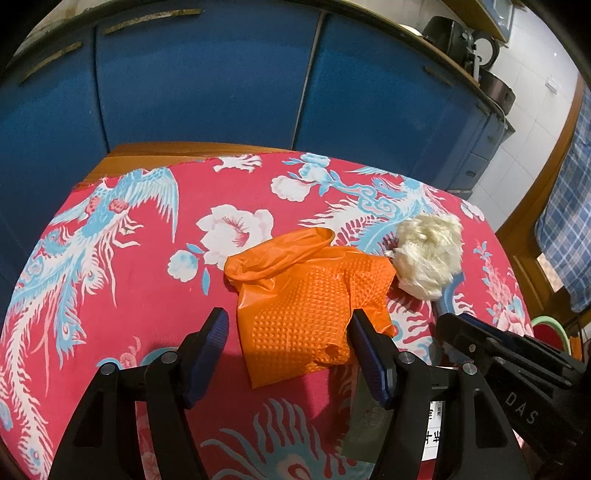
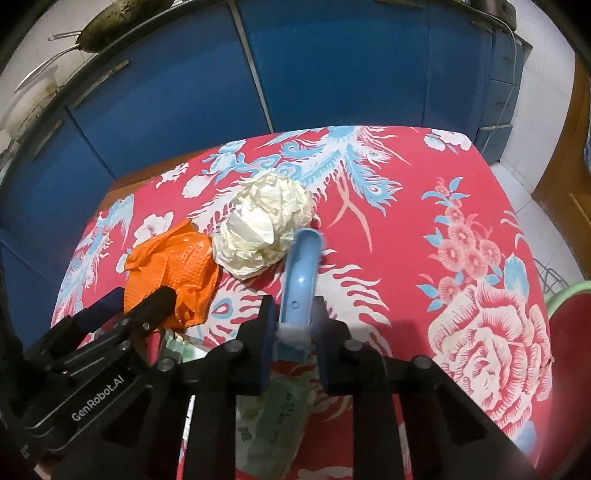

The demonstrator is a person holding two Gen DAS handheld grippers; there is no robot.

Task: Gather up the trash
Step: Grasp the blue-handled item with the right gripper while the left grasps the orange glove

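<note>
An orange textured glove (image 1: 306,302) lies crumpled on the red flowered tablecloth (image 1: 129,280). My left gripper (image 1: 288,332) is open, its fingers on either side of the glove's near end, low over the cloth. A crumpled cream paper ball (image 1: 428,251) lies just right of the glove. In the right wrist view my right gripper (image 2: 293,325) is shut on the handle of a light blue brush (image 2: 301,273) whose far end touches the paper ball (image 2: 264,225). The glove (image 2: 173,266) and the left gripper (image 2: 136,306) show at the left.
Blue cabinet doors (image 1: 207,81) stand right behind the table. A green packet and printed papers (image 2: 275,421) lie under the right gripper. A green-rimmed bin (image 2: 569,306) sits off the table's right edge. A pan (image 2: 107,22) sits on the counter above.
</note>
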